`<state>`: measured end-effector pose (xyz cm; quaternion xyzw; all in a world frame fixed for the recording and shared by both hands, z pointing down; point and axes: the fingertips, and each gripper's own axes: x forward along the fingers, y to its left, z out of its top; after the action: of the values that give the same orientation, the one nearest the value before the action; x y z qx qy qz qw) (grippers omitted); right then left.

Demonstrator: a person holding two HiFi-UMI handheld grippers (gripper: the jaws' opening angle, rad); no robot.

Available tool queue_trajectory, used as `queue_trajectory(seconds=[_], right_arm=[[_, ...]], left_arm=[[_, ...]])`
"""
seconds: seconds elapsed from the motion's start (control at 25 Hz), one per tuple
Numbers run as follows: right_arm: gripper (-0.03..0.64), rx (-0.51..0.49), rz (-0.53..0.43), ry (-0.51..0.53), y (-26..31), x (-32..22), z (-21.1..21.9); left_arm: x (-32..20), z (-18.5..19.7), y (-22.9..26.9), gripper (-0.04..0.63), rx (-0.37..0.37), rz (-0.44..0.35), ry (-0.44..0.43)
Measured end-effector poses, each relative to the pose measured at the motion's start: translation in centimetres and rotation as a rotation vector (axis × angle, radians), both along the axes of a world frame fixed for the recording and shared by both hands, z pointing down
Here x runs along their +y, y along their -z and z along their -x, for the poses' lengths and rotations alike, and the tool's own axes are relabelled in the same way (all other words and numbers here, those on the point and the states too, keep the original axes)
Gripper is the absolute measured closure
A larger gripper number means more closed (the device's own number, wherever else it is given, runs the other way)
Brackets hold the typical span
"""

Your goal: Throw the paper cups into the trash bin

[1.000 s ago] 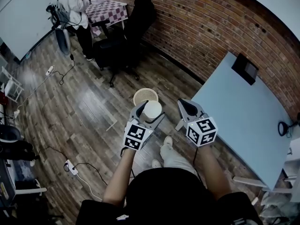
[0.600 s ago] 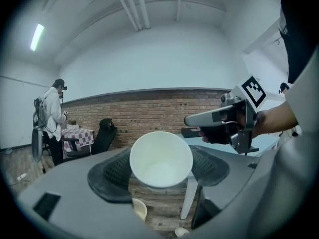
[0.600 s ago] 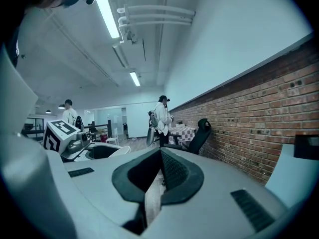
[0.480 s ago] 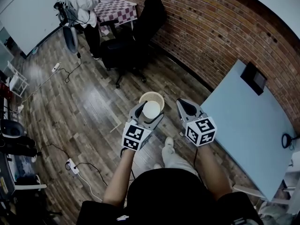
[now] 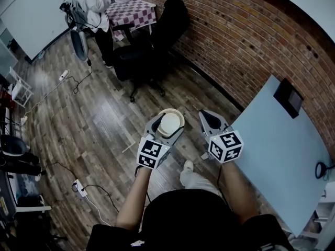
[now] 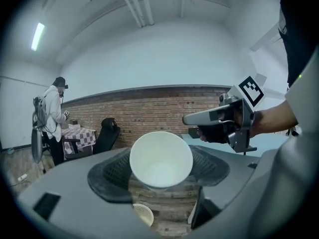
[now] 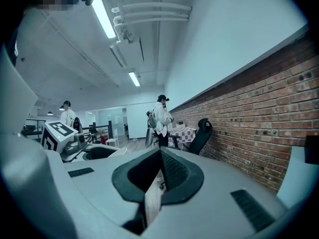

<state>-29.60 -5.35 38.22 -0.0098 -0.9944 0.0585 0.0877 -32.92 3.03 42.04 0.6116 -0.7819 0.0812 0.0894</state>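
Paper cup: white, clamped by its sides between the left tool's pads, open mouth turned back toward that tool's camera, inside bare. It is held in the air above the floor. In the head view it overlaps the trash bin's rim.

Wooden floor: largest open stretch, planks bare to the left of the bin. Cables and a power strip lie only toward the left margin.

Brick wall: runs diagonally across the upper right and closes off the room beyond the bin.

Counter: pale blue top. Its near corner sits just beside the right tool's outer side. A flat black object lies by the wall-side edge.

Office chair: black, standing beyond the bin near the wall, apart from the bin.

Standing person: top left, next to a small counter with a checked cloth, well apart from both tools.

Trash bin: pale woven basket, round, open-topped, on the floor. The left gripper view shows it below and ahead of the jaws, clear of the cup.

Left tool: jaws held wide by the cup.

Right tool: just beside the left one, roughly level with it. Jaws drawn together, nothing between them.

Shoe: on the floor, nearer the wearer than the tools.
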Motion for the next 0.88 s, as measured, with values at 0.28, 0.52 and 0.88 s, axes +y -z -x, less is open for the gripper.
queue_trajectory(seconds=[0.28, 0.52, 0.88], right_arm=[[0.612, 0.001, 0.009, 0.028, -0.4, -3.4, 4.0], [0.612, 0.008, 0.020, 0.066, -0.5, -5.8, 7.2], [0.613, 0.006, 0.044, 0.093, -0.1, -9.5, 10.3]], left_arm=[[-3.1, 3.9, -0.2, 0.235, 0.002, 0.001, 0.039], [-5.2, 6.7, -0.2, 0.235, 0.009, 0.014, 0.077], [-7.6, 9.5, -0.4, 0.235, 0.022, 0.047, 0.131]])
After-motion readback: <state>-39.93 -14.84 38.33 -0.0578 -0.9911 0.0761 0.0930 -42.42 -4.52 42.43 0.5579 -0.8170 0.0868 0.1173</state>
